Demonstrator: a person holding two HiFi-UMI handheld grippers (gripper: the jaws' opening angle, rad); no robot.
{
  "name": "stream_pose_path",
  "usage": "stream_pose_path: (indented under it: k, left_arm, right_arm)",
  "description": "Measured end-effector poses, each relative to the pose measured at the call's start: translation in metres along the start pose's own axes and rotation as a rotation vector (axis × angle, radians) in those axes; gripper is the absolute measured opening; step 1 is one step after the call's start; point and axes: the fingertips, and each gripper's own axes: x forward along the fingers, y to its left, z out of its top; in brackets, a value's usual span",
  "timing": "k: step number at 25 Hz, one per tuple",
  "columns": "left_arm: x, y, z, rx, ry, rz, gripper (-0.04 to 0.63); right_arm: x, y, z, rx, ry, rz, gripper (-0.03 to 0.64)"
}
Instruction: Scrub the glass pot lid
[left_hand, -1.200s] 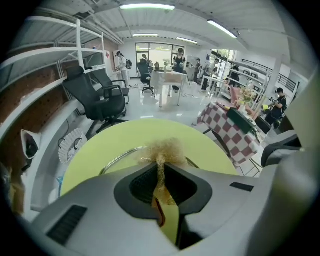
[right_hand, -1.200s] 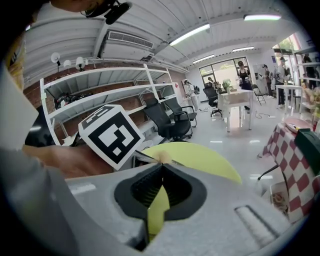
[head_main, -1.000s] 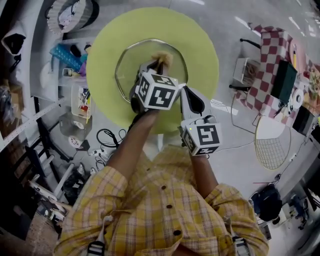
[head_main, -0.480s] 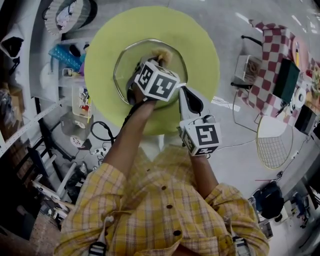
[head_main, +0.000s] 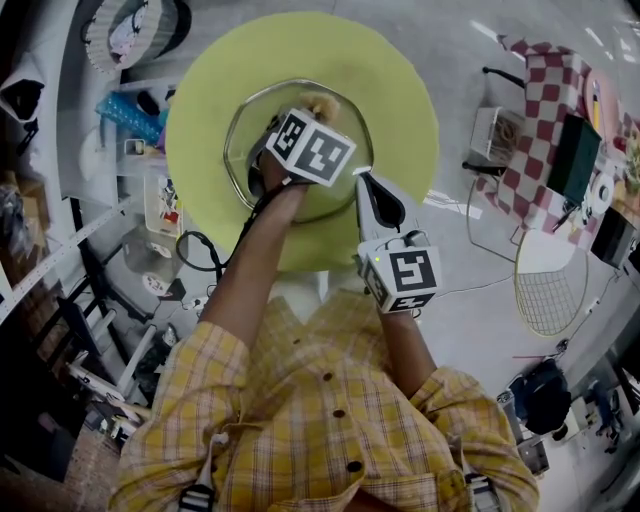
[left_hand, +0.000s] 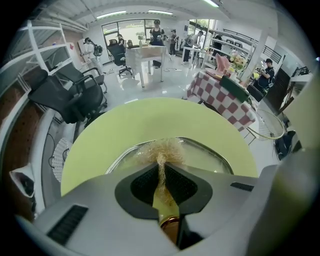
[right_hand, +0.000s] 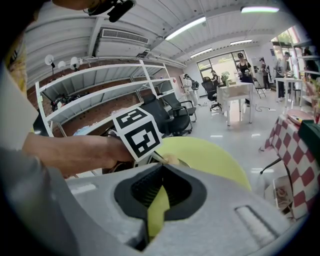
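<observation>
I am looking down over a yellow checked shirt (head_main: 330, 420) and two arms that are reaching forward. The right gripper (head_main: 362, 180) is standing nearest. Its jaws are closing together until the tips are touching, and I am seeing nothing between them, only a strip of the green table (head_main: 395, 90) through the gap behind the tips. In the head view its tips are resting at the right edge of the lid (head_main: 248, 130); whether they are pressing on the rim, I cannot tell.

A little further, the left gripper (left_hand: 162, 165) is clamping its jaws on the brush (left_hand: 164, 200). The golden handle is sitting between the pads, and the pale bristles are sticking out past the tips and spreading against the glass.

The lid is lying flat on the round table, toward the near side of it, with the metal rim showing around the clear glass. The left gripper is hovering over its middle.

Beyond the table, a table with a red and white checked cloth (left_hand: 220, 95) is standing at the right, black office chairs (left_hand: 70, 95) at the left, and several people (left_hand: 156, 30) are standing far in the back of the room.
</observation>
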Motion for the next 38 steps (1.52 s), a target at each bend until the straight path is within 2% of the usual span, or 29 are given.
stream_pose_path:
  k: [7, 22, 38]
  left_arm:
    - [0.005, 0.0, 0.003, 0.013, 0.023, -0.031, 0.037]
    - [0.009, 0.016, 0.013, -0.014, -0.003, -0.004, 0.037]
    - [0.015, 0.005, 0.027, -0.038, -0.026, -0.009, 0.037]
  right_arm:
    - [0.002, -0.003, -0.001, 0.007, -0.001, 0.001, -0.002]
    - [0.002, -0.007, 0.003, 0.017, -0.008, -0.004, -0.002]
    - [-0.011, -0.018, -0.001, 0.027, -0.017, -0.021, -0.002]
